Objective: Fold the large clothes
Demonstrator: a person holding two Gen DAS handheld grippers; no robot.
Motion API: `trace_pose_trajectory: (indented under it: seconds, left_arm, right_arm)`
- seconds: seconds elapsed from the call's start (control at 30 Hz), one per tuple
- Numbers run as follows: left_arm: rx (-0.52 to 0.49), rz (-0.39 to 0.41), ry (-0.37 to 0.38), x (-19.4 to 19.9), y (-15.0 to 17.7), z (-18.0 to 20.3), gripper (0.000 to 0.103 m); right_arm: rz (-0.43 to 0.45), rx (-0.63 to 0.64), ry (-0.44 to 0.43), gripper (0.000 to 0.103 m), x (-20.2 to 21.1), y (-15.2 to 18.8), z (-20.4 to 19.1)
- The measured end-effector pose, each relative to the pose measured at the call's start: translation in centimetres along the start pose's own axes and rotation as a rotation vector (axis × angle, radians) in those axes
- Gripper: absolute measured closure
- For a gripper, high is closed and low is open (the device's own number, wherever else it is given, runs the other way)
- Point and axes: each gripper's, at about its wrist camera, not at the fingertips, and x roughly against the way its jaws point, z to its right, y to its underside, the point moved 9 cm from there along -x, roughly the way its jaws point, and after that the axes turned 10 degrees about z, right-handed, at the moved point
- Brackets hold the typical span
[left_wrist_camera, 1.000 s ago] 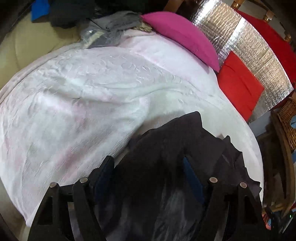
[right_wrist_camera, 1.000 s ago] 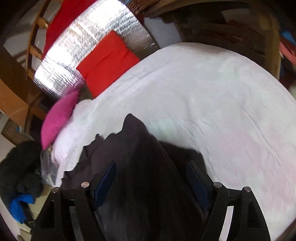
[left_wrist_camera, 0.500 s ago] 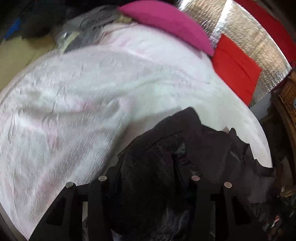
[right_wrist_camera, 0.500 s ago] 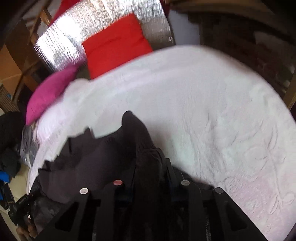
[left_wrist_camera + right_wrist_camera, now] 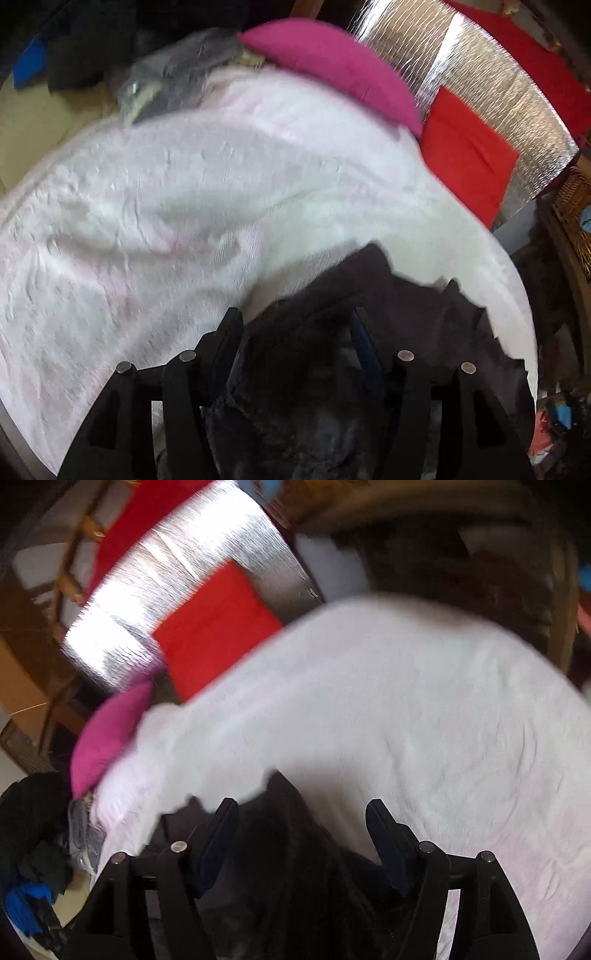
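The dark, crumpled cloth garment [image 5: 332, 369] lies bunched at the near edge of the bed with its white textured bedspread [image 5: 184, 221], and both claws sit over it. The left claw [image 5: 295, 332] is opening, its 2 fingers spread with a ridge of the dark fabric between them; the pads do not seem to press on it, though blur makes this hard to judge. The right claw [image 5: 301, 823] is also opening, fingers wide apart, with the garment [image 5: 280, 849] lying loose in the gap.

The risk from here is a poor grab: if either claw closes on a thick bunch instead of a single edge, the garment would lift as a lump, not spread flat. The cloth also lies close to the bed's edge, so a pull towards the person could drag it off.
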Motion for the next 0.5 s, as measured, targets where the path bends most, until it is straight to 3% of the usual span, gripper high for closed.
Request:
trace_pose_trajectory:
  seconds: [0.07, 0.13, 0.2, 0.3, 0.37, 0.4, 0.43, 0.5]
  left_arm:
    - [-0.053, 0.055, 0.015, 1.0, -1.0, 1.9, 0.037]
    - [-0.153, 0.088, 0.044, 1.3, -1.4, 4.9, 0.021]
    - [-0.267, 0.026, 0.063, -0.2, -0.3, 8.1, 0.018]
    - [-0.367, -0.113, 0.017, -3.7, 2.3, 9.9, 0.018]
    - [-0.433, -0.172, -0.027, -5.7, 4.0, 10.0, 0.018]
    - [-0.483, -0.163, -0.05, -6.3, 4.5, 10.1, 0.021]
    - [-0.532, -0.136, -0.051, -6.5, 4.7, 10.4, 0.037]
    - [-0.57, -0.137, -0.036, -6.6, 5.2, 10.7, 0.062]
  right_arm:
    - [-0.012, 0.068, -0.094, 0.028, 0.8, 0.1, -3.1]
    - [-0.059, 0.17, -0.12, 0.028, 0.3, 1.5, -6.2]
    - [-0.121, 0.264, -0.097, 0.028, -1.1, 3.5, -8.4]
    - [-0.227, 0.351, -0.056, 0.028, -3.8, 7.1, -10.1]
    - [-0.309, 0.414, 0.023, 0.028, -6.1, 9.7, -10.0]
    - [-0.308, 0.447, 0.043, 0.028, -6.7, 10.1, -10.0]
    - [-0.292, 0.476, 0.049, 0.033, -6.5, 10.5, -10.1]
    - [-0.287, 0.503, 0.043, 0.065, -6.6, 10.6, -10.7]
